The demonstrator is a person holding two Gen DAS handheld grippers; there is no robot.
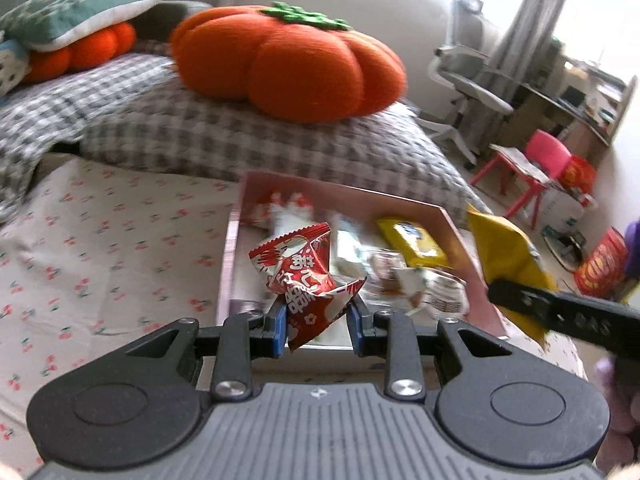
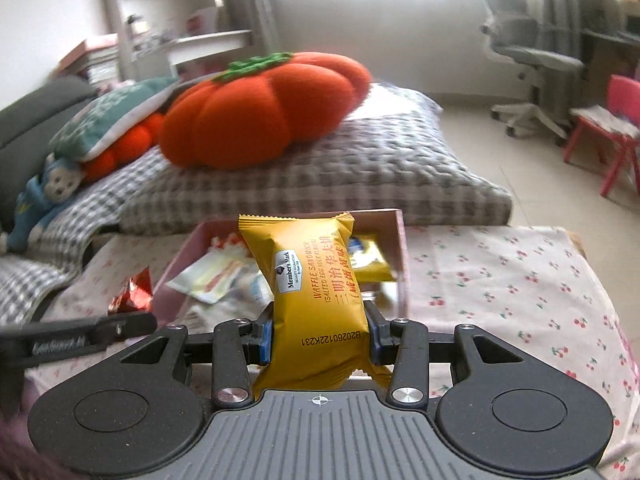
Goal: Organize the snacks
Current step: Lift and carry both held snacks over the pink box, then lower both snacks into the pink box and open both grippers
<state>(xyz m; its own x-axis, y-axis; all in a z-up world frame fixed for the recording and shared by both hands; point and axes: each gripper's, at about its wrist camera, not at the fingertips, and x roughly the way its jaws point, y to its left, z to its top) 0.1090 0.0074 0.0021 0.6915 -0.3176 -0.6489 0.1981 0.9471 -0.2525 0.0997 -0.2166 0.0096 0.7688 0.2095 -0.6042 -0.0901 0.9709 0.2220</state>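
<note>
Snacks hang pinched over the pink box [image 2: 402, 240]: yellow waffle pack [image 2: 316, 300], long axis pointing into it, in the right hand-held gripper [image 2: 320, 338]; red packet [image 1: 308, 280] in the left hand-held gripper [image 1: 318, 320], nearer the box's left wall.

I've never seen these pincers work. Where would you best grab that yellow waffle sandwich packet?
Across its narrow width near one end, as the right gripper does now: the yellow waffle sandwich packet is long and puffy, so the pads pinch its two long sides from the end, probably without crushing the middle.
</note>
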